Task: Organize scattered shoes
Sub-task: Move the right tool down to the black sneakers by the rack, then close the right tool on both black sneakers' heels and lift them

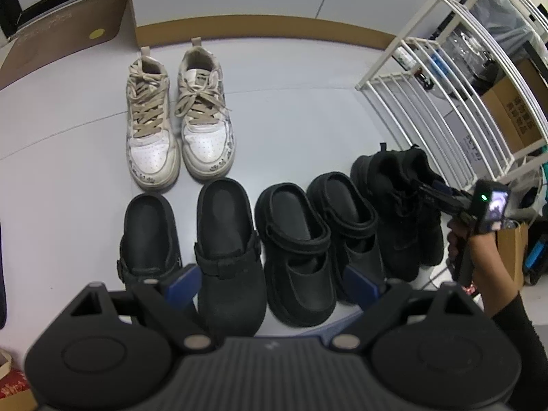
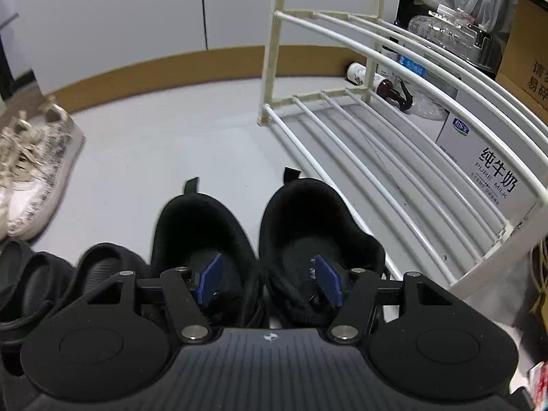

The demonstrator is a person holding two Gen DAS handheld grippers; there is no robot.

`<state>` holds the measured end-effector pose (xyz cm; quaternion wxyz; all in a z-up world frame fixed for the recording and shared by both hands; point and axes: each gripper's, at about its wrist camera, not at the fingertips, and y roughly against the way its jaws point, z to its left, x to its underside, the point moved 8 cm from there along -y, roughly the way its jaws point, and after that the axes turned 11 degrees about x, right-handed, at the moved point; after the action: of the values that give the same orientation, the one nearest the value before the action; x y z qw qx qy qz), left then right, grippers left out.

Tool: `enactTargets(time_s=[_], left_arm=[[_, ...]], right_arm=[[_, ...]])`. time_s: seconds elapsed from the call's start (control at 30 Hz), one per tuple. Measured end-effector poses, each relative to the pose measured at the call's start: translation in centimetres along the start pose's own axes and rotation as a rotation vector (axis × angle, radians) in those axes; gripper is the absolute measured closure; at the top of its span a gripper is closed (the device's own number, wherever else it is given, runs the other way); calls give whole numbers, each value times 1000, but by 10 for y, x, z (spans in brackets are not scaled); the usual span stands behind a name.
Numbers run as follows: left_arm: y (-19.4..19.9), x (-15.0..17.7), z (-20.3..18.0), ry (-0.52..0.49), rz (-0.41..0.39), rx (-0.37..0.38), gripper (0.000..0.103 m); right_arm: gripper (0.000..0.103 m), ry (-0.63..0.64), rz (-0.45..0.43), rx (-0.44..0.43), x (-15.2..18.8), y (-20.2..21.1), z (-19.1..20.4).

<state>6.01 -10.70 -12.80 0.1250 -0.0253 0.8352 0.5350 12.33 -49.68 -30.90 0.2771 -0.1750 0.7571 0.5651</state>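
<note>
Left gripper [image 1: 269, 282]: fingers spread wide, blue pads [image 1: 181, 282] bare and holding nothing, poised above a row of black shoes on the pale grey floor [image 1: 291, 102]. Between the fingers, two matte black clogs, the suede-like clog [image 1: 227, 257] with a buckled strap and the smooth rubbery platform clog [image 1: 296, 260] beside it; outside the left finger, a second suede-like clog [image 1: 149, 239]; by the right finger, a second platform clog [image 1: 346, 219]. Beyond the fingertips, a pair of white perforated-leather sneakers [image 1: 178, 116] with beige laces and speckled side panels, side by side, toes toward the camera.

Right gripper [image 2: 267, 281]: fingers spread, one blue pad [image 2: 209, 277] inside the opening of each of two black fabric sneakers [image 2: 291, 226]; the shoes' adjoining inner walls lie between the pads; whether the pads press them cannot be told; heel pull-tabs point away from the fingers. In the left wrist view a hand [image 1: 459, 239] holds this gripper at the row's right end.

Right of the fingers, a white tubular shoe rack [image 2: 376, 157], lower tier bare; behind it, a milk carton [image 2: 486, 167], a dark bottle [image 2: 383, 85] and cardboard boxes [image 2: 524, 51].
</note>
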Motion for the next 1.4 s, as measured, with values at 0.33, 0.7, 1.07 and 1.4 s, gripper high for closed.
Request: enactTargets(time_s=[0.33,0.7,1.07,1.4], left_arm=[[-2,0,-4,7,9,16,11],[-6,0,-8,31,23,44,11],[-3,-1,-9,40,15,51,11],[-4,-1,-9,39,20,52,11]], right_arm=[[52,34,57,-38,15,-17,0],[53,57,15,-78,33,-11,-3],[52,134,-18,-118,40,-15,-1],[52,124,-91,-172,41,-16,-4]])
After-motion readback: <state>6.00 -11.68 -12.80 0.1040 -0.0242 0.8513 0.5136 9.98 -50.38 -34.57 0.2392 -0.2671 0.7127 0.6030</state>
